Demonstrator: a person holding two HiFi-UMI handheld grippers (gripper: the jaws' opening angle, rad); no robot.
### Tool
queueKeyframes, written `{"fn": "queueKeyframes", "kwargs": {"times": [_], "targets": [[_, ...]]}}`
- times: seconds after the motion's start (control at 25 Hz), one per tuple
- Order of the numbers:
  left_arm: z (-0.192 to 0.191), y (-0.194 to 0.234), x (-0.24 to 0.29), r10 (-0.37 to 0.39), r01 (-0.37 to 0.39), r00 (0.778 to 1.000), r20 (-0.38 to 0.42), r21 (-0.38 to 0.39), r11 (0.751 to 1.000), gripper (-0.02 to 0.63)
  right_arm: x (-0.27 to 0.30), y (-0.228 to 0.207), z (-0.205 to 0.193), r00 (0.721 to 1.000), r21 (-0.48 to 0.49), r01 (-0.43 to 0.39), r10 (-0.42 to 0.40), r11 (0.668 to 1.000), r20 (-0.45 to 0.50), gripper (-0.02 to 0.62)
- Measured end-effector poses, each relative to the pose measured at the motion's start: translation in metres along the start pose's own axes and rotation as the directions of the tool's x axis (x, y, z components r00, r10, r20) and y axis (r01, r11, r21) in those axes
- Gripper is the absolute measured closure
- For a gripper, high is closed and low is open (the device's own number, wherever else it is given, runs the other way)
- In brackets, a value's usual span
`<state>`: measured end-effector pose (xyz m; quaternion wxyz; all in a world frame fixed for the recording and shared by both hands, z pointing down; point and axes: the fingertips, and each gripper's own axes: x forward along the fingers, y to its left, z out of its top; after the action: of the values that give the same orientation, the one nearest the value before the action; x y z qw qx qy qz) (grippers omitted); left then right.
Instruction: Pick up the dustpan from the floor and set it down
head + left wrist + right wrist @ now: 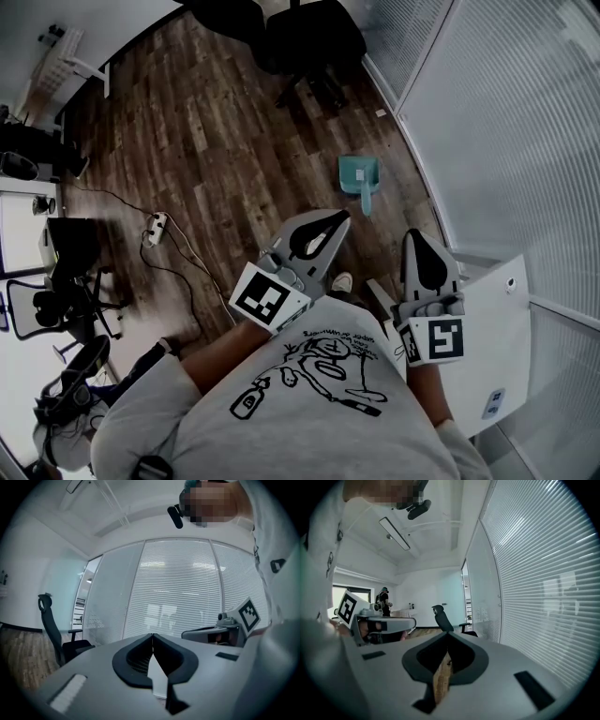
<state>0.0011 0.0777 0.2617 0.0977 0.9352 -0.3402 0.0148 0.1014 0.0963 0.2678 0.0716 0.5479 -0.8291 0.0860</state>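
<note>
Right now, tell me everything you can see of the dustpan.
The dustpan shows only in the head view, and small. It is pale teal and looks like plastic, with a wide, shallow scoop and a short handle that points back toward the person. It lies flat on the wooden floor, close to the glass wall with blinds. Nothing but the floor touches it.

Thing: dustpan (360,181)
Colour: pale teal
Pose: lying flat, pan end away from the person, handle toward them
Place: on the wooden floor (216,141), near the blinds-covered wall
</note>
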Motion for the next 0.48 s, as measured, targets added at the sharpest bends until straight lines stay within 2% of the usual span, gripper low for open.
{"fn": "queueKeyframes", "kwargs": {"times": [0.48], "targets": [[0.021, 0.084, 0.013, -0.021, 0.021, 1.000, -0.002, 0.011, 1.000, 0.604, 0.082, 0.016, 0.025, 1.000, 0.000, 0.016, -0.016, 1.000, 0.013, 0.591]]}}
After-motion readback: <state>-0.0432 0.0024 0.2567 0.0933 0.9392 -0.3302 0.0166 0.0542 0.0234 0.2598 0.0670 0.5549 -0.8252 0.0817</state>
